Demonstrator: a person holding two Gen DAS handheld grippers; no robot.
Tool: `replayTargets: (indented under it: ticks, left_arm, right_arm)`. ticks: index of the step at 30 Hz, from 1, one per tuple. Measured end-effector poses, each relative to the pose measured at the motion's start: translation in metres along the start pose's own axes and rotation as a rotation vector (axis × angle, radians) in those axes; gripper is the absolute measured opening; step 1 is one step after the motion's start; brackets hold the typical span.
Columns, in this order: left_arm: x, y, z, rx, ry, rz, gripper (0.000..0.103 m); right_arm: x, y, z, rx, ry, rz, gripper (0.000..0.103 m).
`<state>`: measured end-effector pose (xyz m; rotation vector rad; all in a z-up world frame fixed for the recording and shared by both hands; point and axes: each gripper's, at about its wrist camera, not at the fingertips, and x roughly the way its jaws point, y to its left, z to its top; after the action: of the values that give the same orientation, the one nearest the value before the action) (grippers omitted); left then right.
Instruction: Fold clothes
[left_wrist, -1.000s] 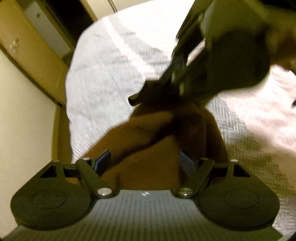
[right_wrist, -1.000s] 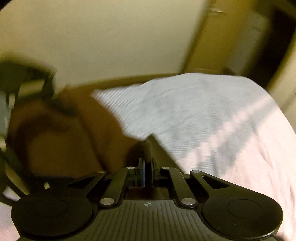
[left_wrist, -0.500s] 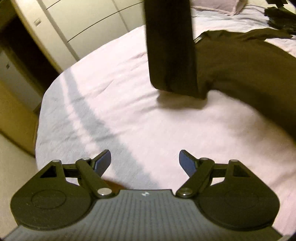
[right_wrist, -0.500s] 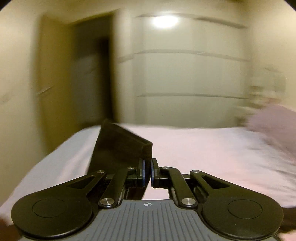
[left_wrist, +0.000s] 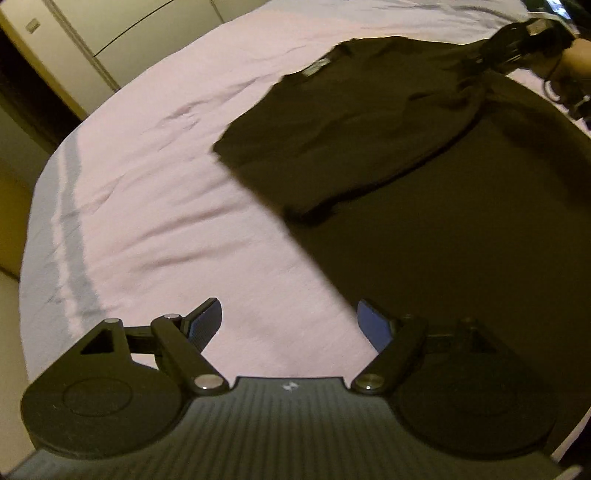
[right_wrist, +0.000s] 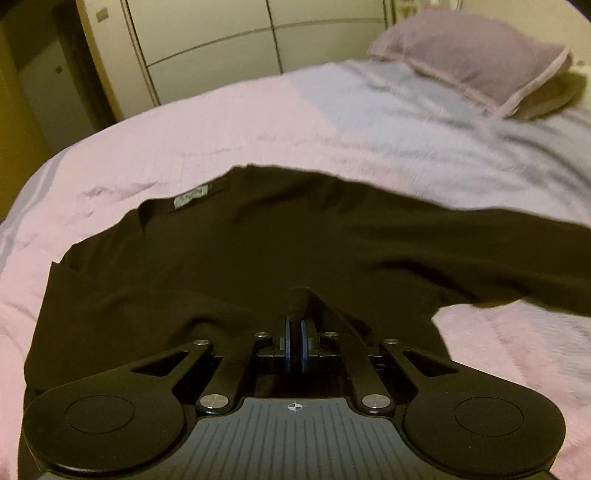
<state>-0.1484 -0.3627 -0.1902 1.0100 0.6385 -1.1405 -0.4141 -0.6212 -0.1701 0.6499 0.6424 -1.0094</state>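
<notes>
One dark shirt (right_wrist: 236, 258), cut off at right, is pinched by the right tool (right_wrist: 294, 341); left tool (left_wrist: 290, 325) spread over the bed (left_wrist: 166, 221); one pillow (right_wrist: 469, 55) blurred

We are in a home bedroom. A wide bed (right_wrist: 332, 122) fills our view, spread with a pale pink cover, and a pillow (right_wrist: 472, 55) lies at its head. Behind it we see panelled wardrobe doors (right_wrist: 207, 40) along the wall, with a dark doorway (right_wrist: 48, 85) beside them.
</notes>
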Motion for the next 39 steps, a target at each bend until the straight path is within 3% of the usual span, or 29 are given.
replayTargets:
  ticks: [3,6,9,11,15,21,23,25,28,30,33,36,39]
  left_arm:
    - [0.009,-0.015,0.02,0.045,-0.028,-0.011,0.078]
    - [0.024,-0.018,0.034,0.064,-0.039,-0.038,0.078]
    - [0.038,-0.018,0.044,0.081,-0.034,-0.059,0.078]
    - [0.047,-0.021,0.052,0.098,-0.028,-0.069,0.078]
    - [0.05,-0.023,0.055,0.157,-0.024,-0.083,0.078]
    - [0.062,-0.02,0.057,0.156,0.003,-0.086,0.078]
    - [0.065,-0.021,0.059,0.16,0.005,-0.083,0.078]
    - [0.073,-0.022,0.062,0.166,0.012,-0.073,0.078]
    - [0.091,-0.017,0.067,0.158,0.039,-0.082,0.069]
    - [0.099,-0.009,0.071,0.141,0.028,-0.101,0.064]
    - [0.117,0.001,0.076,0.14,0.007,-0.102,0.064]
    - [0.139,0.009,0.075,0.161,0.019,-0.076,0.064]
    - [0.155,0.022,0.064,0.115,0.051,-0.07,0.065]
  right_arm:
    - [-0.004,-0.006,0.018,0.018,-0.005,0.063,0.004]
    - [-0.034,-0.005,0.046,-0.017,-0.127,0.138,0.004]
    - [-0.058,-0.016,0.049,-0.024,-0.227,0.127,0.004]
    - [-0.041,-0.037,0.033,0.023,-0.163,0.081,0.004]
    - [0.011,-0.082,-0.013,0.2,0.102,-0.03,0.006]
    - [-0.008,-0.083,-0.015,0.214,0.069,-0.133,0.039]
    - [-0.022,-0.064,-0.007,0.138,0.019,-0.149,0.04]
    - [-0.025,-0.044,-0.002,0.048,-0.016,-0.054,0.04]
    - [-0.001,-0.026,0.0,-0.043,0.027,0.077,0.041]
    - [0.023,-0.028,-0.003,-0.037,0.099,0.109,0.041]
    - [0.049,-0.037,-0.013,-0.021,0.221,0.085,0.041]
    - [0.04,-0.032,-0.016,-0.079,0.212,0.052,0.041]
    - [0.024,-0.031,-0.02,-0.032,0.206,0.04,0.041]
